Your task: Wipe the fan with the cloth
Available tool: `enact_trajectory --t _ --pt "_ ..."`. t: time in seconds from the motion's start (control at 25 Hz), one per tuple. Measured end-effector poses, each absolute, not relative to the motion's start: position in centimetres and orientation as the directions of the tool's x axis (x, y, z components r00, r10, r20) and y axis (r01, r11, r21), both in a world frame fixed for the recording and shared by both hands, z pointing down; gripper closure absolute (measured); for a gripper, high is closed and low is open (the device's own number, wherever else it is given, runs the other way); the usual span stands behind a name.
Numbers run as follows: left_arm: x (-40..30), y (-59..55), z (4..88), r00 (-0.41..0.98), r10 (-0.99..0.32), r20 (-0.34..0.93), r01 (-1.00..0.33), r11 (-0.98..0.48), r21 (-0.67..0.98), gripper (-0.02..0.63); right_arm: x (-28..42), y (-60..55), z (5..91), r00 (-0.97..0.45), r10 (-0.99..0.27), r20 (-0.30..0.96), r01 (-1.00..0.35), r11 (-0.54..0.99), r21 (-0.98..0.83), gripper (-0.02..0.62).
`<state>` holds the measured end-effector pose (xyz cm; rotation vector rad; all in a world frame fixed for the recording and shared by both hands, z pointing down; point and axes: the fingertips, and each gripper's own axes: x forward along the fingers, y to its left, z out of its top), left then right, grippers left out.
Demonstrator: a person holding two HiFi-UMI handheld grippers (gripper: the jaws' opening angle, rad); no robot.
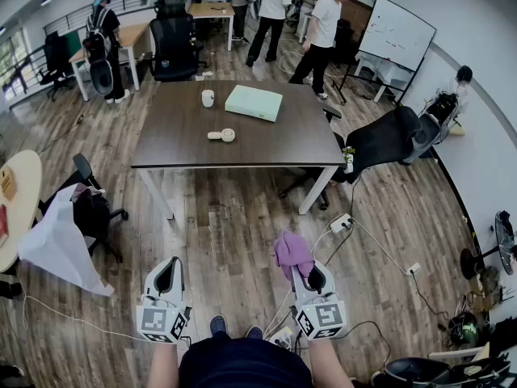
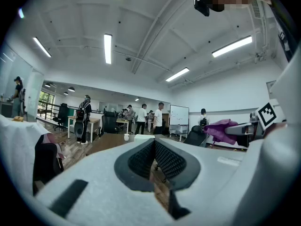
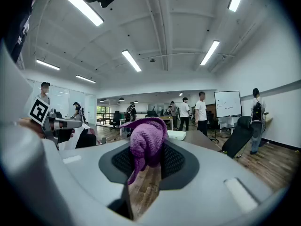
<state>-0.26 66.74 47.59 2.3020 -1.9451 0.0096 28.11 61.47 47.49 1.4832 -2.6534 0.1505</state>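
Note:
A small white hand fan (image 1: 222, 135) lies on the dark brown table (image 1: 178, 148), far ahead of both grippers. My right gripper (image 1: 312, 276) is shut on a purple cloth (image 1: 292, 252), which bunches up above its jaws (image 3: 146, 138). My left gripper (image 1: 169, 272) is shut with nothing in it, its dark pads (image 2: 165, 160) pressed together. Both grippers are held low over the wooden floor, well short of the table. The left gripper view also catches the purple cloth (image 2: 220, 129) at its right.
A white cup (image 1: 208, 98) and a pale green box (image 1: 254, 103) sit on the table. Office chairs (image 1: 380, 141) stand at its right, and another chair draped in white (image 1: 60, 237) at the left. A power strip (image 1: 340, 223) with cables lies on the floor. Several people stand at the back.

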Motion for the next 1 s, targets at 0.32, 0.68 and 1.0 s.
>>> enact_trajectory --t 0.32,0.68,1.0 --pt "0.0 66.8 47.9 0.171 -0.980 0.102 -0.983 -0.163 0.088 0.611 27.9 61.5 47.8 -0.531 -0.835 0.143 -0.847 0.530 -0.046 0.476" --pt "-0.4 66.6 48.0 0.168 -0.981 0.101 -0.983 -0.160 0.088 0.611 27.1 61.1 47.6 -0.549 -0.828 0.119 -0.836 0.544 -0.069 0.474" --pt "-1.2 66.0 48.2 0.182 -0.977 0.107 -0.981 -0.172 0.095 0.611 25.9 60.6 47.6 -0.549 -0.826 0.125 -0.836 0.546 -0.063 0.474"
